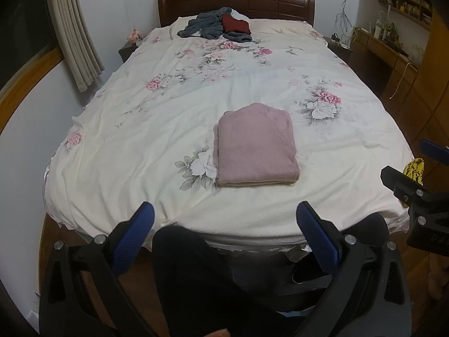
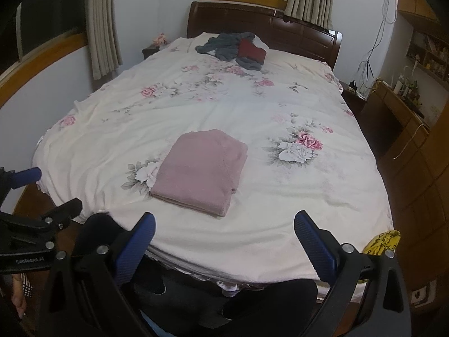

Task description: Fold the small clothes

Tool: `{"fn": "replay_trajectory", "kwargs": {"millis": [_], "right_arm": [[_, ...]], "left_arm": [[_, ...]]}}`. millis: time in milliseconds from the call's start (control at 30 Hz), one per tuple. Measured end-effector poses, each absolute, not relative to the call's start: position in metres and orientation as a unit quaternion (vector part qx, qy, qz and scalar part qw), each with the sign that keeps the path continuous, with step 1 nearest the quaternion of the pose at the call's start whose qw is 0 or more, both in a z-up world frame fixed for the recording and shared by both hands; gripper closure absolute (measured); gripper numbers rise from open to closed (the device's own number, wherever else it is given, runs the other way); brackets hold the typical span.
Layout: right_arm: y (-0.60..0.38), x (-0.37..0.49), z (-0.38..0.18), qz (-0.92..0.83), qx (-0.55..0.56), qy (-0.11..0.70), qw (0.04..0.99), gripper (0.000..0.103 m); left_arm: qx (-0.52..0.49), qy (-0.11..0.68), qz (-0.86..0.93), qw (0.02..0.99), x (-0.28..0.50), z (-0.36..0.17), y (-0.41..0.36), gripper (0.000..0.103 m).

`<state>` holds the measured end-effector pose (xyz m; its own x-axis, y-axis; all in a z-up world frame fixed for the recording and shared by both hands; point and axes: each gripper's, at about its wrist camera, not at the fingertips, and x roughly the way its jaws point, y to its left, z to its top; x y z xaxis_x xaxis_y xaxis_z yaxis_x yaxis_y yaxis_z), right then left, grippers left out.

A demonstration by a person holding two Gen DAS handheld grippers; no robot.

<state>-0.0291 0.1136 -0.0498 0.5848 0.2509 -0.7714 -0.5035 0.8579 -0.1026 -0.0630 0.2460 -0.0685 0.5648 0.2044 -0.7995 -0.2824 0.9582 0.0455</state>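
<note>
The left gripper hangs at the foot of the bed, its blue-padded fingers spread wide with nothing between them but the person's dark-trousered knees below. The right gripper is held the same way, fingers far apart and touching nothing, just beside the left one (each shows at the edge of the other's view). Both sit short of the mattress edge, clear of the cloth.

Ahead of them, on the near half of the floral bedspread, lies the folded pink garment, a neat flat rectangle with its folded edge toward the grippers, apart from both. A yellow patterned item hangs at the right corner of the bed.

Far off, near the dark wooden headboard, a crumpled grey garment lies with a dark red garment resting on it.
</note>
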Motion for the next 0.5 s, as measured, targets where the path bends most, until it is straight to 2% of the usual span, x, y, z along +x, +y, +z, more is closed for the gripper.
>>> {"fn": "replay_trajectory", "kwargs": {"millis": [500], "right_arm": [[0.1131,-0.0283,-0.0496,0.214,-0.156,0.400,0.878,0.004]], "left_arm": [[-0.035,0.443,0.135,0.885,-0.0603,-0.0641,0.2391,0.003]]}}
